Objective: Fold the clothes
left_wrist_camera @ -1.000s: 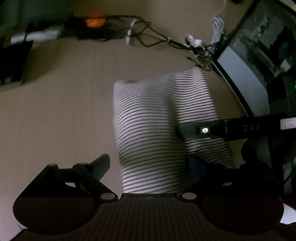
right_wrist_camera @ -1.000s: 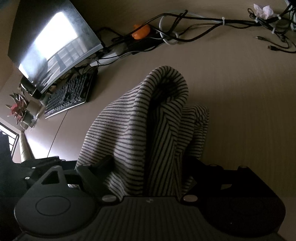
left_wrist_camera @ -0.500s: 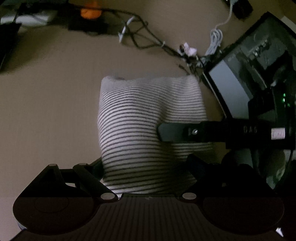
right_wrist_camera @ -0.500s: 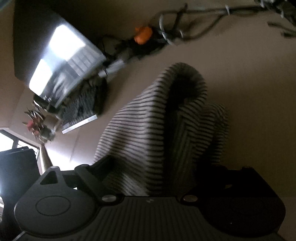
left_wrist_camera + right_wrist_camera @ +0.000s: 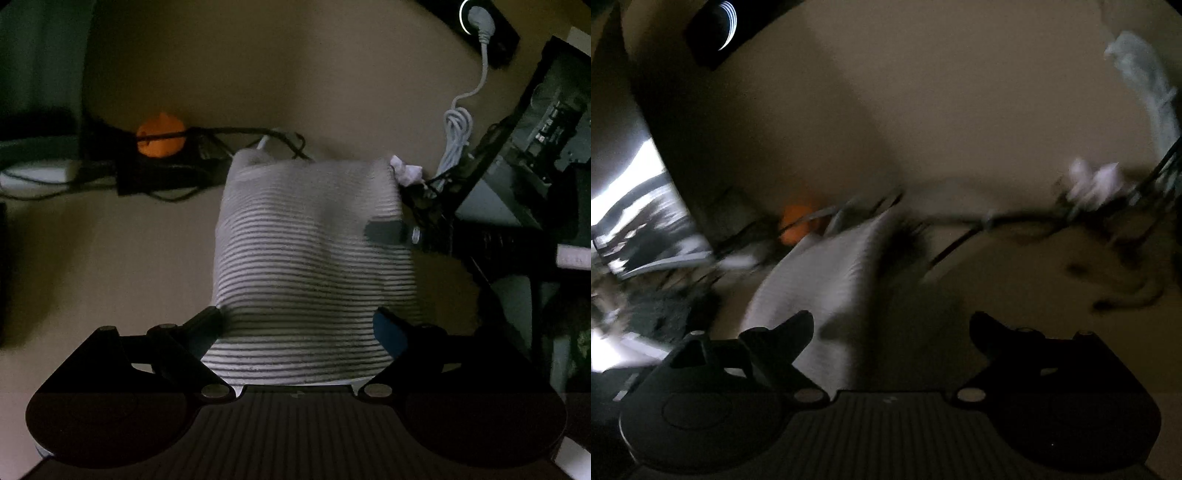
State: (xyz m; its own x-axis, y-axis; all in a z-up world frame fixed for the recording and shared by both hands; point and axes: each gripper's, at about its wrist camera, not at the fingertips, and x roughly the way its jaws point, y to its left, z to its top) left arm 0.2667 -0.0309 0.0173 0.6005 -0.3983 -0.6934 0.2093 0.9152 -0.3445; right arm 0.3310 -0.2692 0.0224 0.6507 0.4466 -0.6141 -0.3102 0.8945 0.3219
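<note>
A grey and black striped garment (image 5: 314,258) lies in a folded stack on the tan table (image 5: 110,258). My left gripper (image 5: 299,325) stands wide open around the near edge of the garment, with cloth between its fingers. One finger (image 5: 384,232) of my right gripper rests on the garment's right side in the left wrist view. In the blurred right wrist view my right gripper (image 5: 892,328) is wide open. The garment (image 5: 827,280) sits beside its left finger, and nothing is pinched.
An orange object (image 5: 160,140) and black cables (image 5: 221,162) lie along the back of the table. A white cable (image 5: 458,125) and crumpled paper (image 5: 406,171) sit at the back right beside a monitor (image 5: 517,177). A lit screen (image 5: 631,206) shows in the right wrist view.
Both grippers have tilted up and drawn back. My right gripper, earlier closed in around the bunched garment, now stands open with the cloth off to its left. The right view is blurred by motion.
</note>
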